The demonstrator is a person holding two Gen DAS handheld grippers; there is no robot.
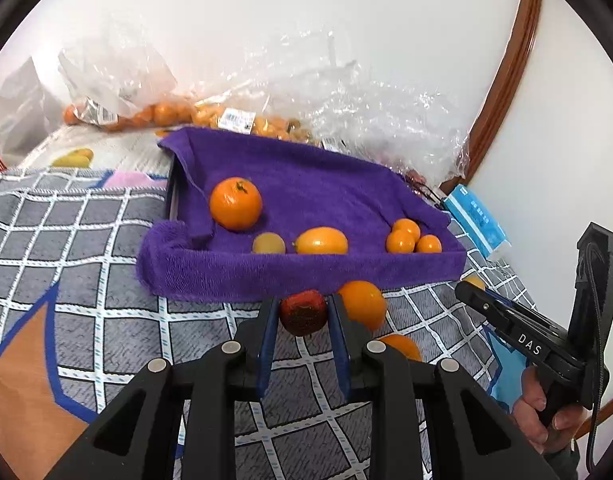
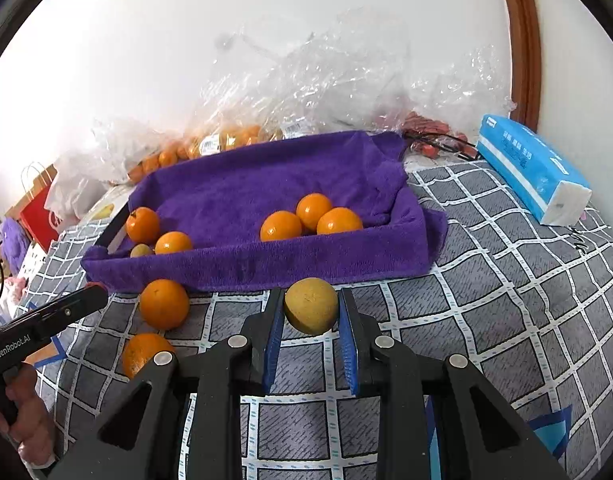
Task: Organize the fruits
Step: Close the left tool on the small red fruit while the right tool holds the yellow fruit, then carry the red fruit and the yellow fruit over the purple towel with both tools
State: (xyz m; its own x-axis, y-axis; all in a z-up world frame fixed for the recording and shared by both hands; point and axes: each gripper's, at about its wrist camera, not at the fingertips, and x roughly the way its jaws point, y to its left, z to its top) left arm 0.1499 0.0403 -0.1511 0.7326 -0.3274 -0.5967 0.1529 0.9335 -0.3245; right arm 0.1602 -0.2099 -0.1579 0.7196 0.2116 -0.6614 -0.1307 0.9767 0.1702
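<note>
Left gripper [image 1: 303,312] jaws are clasping a dark red strawberry [image 1: 303,313]; right gripper [image 2: 311,308] jaws are clasping a round yellow-green fruit [image 2: 311,305], two loose oranges [image 2: 164,309] lying before the purple towel-lined tray [image 2: 266,268].

Your left jaws pinch a dark red fruit [image 1: 304,312]; your right jaws pinch a dull yellow-green round fruit [image 2: 311,306], both just in front of the purple towel-lined tray [image 2: 258,268]. In the tray lie three small oranges [image 2: 311,218] at right and a larger orange [image 1: 235,203] at left. Two oranges [image 2: 164,309] sit on the checked cloth near it.
</note>
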